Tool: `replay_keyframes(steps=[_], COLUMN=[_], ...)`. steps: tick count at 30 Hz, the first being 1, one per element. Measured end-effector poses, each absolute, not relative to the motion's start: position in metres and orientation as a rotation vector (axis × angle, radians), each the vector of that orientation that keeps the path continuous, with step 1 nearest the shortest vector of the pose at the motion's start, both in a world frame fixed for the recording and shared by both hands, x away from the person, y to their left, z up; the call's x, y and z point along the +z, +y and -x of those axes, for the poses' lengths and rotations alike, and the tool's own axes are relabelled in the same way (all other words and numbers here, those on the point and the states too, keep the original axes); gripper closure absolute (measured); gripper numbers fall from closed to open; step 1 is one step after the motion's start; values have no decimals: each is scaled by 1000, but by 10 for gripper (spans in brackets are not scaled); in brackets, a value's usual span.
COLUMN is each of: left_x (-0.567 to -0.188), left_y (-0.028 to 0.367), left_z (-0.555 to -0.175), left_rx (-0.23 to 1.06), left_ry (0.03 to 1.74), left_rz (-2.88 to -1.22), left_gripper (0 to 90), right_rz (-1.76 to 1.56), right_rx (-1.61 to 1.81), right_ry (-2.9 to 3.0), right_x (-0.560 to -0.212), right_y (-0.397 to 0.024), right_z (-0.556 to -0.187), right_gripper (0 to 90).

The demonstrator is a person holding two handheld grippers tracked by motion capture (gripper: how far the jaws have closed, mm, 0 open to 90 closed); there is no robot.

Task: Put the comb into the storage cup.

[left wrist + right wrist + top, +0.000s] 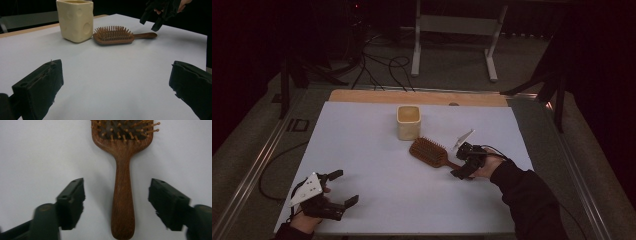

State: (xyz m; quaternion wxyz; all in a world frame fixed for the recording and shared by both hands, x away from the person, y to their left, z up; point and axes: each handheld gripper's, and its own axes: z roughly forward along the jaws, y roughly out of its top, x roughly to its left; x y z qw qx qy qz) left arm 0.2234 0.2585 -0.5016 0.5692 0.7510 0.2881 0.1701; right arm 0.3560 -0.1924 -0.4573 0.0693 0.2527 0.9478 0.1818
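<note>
High view shows a pale, matte white surface with a strip of bare wood along its far edge, carrying two things near its middle: a cream ceramic cup, squarish with rounded corners, and a wooden paddle hairbrush lying just beside it, bristles up. In the left gripper view the cup has shallow round dimples pressed into its glossy walls, and the hairbrush shows rows of thin wooden pins on a dark cushion, its slim handle pointing toward the other gripper. The right gripper view shows the hairbrush handle as smooth, reddish-brown wood with visible grain, widening to a rounded end. The right gripper is held by a hand in a dark sleeve at the handle's end, its black jaws spread apart on either side of the handle without touching it. The left gripper sits at the near left corner of the surface, a hand under it and a grey three-cornered plate on top; its jaws stand wide apart with nothing between them, aimed toward the cup and brush. No writing or label can be read on anything.
</note>
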Motion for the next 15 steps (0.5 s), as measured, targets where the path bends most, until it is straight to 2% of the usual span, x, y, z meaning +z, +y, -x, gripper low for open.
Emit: replay_keyframes(steps=[6, 15], left_x=[-502, -502], left_y=[258, 258], left_z=[-223, -223], left_rx=[400, 398], left_ry=[677, 675], left_rz=[-1764, -1764], left_gripper=[1, 0], right_rz=[-757, -745], right_rx=[527, 513], right_ry=[2890, 2950], right_x=[-458, -459], right_y=[-185, -173], right_z=[-363, -371], right_gripper=[95, 89])
